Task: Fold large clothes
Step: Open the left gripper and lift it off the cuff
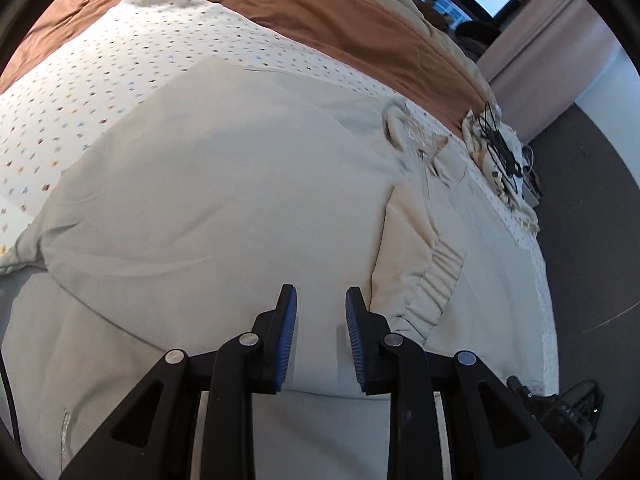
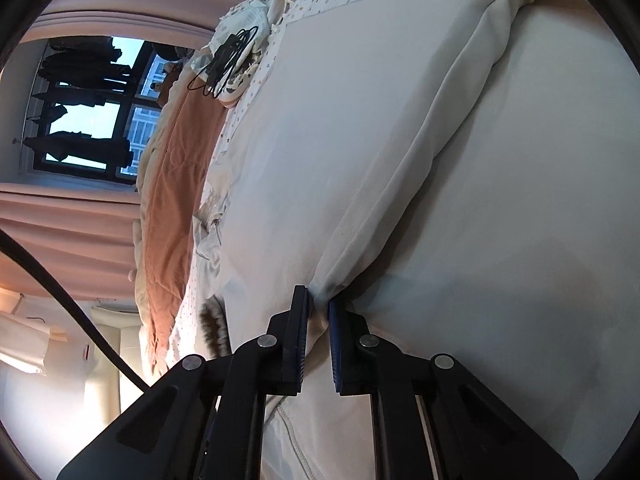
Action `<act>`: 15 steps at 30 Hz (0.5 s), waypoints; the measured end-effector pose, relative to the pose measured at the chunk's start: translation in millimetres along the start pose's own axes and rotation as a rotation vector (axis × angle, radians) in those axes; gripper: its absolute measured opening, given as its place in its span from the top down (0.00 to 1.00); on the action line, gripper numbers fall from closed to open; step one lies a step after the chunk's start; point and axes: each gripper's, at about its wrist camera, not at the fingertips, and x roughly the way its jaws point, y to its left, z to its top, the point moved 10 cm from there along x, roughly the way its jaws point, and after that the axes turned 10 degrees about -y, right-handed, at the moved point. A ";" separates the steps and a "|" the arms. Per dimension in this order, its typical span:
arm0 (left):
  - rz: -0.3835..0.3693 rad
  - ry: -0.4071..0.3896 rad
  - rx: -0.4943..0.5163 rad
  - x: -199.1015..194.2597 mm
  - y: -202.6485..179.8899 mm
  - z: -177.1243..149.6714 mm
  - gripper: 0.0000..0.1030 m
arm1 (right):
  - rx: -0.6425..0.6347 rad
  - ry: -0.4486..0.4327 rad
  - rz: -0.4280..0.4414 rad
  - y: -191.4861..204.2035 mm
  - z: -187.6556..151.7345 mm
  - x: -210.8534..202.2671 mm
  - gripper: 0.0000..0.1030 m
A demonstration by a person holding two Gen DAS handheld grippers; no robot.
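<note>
The sweatshirt [image 1: 224, 200], pale grey-beige and large, lies spread flat on the bed [image 1: 80, 92], covering most of the dotted white sheet, with its sleeve [image 1: 416, 248] folded in across the body and the ribbed cuff [image 1: 436, 288] lying near the bed's edge. The left gripper [image 1: 321, 300] hangs just above the sweatshirt beside that cuff, its blue-padded jaws apart with nothing but flat cloth showing between them. The right gripper [image 2: 319, 304] is at the sweatshirt too, its jaws drawn together and clamped on a pinched ridge of the fabric [image 2: 324, 284], from which a long fold runs away across the bed. A brown blanket [image 1: 320, 12] lies along the far side of the bed, beyond the sweatshirt. Near the sweatshirt's collar, at the bed's end, a black cable [image 1: 500, 148] is coiled on a small heap of cream cloth [image 1: 480, 140]. Past the bed stand pink curtains [image 2: 72, 220] and a window [image 2: 80, 112]
</note>
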 end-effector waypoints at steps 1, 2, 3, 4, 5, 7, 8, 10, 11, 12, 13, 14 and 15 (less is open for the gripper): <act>-0.007 -0.005 0.009 -2.8 -3.9 0.4 0.74 | -0.004 -0.001 -0.003 0.9 -0.7 -1.9 0.93; -0.016 -0.008 0.027 -4.3 -8.8 0.3 0.74 | -0.010 -0.006 -0.006 1.7 -2.4 -4.1 0.93; -0.030 -0.008 0.056 -5.3 -17.7 -0.8 0.74 | -0.014 -0.008 -0.009 2.2 -2.5 -5.1 0.93; -0.047 -0.003 0.089 -5.1 -28.7 -3.2 0.74 | -0.016 -0.011 -0.012 2.6 -2.6 -6.0 0.93; -0.063 0.002 0.117 -3.7 -37.5 -4.0 0.74 | -0.012 -0.014 -0.011 2.3 -3.7 -7.1 0.93; -0.106 0.010 0.182 0.9 -61.7 -10.2 0.74 | 0.003 -0.009 -0.006 1.3 -2.5 -7.9 0.93; -0.125 0.016 0.209 4.6 -72.1 -12.8 0.74 | 0.019 -0.004 0.001 0.2 -2.8 -8.7 0.93; -0.139 0.038 0.277 13.5 -92.6 -20.6 0.74 | 0.049 0.003 0.017 -1.7 -0.7 -11.0 0.93; -0.143 0.047 0.297 17.9 -99.9 -22.6 0.74 | 0.057 0.003 0.023 -2.2 0.5 -12.6 0.93; -0.146 0.056 0.311 21.1 -106.0 -24.2 0.69 | 0.060 0.003 0.026 -2.7 1.8 -13.5 0.93; -0.156 0.058 0.317 24.2 -111.7 -24.6 0.55 | 0.064 0.005 0.030 -3.0 2.7 -14.6 0.93; -0.161 0.052 0.317 24.5 -114.0 -23.2 0.45 | 0.071 0.007 0.035 -3.5 3.5 -14.9 0.93; -0.160 0.036 0.320 24.6 -115.7 -21.1 0.28 | 0.077 0.011 0.037 -4.3 3.9 -14.5 0.93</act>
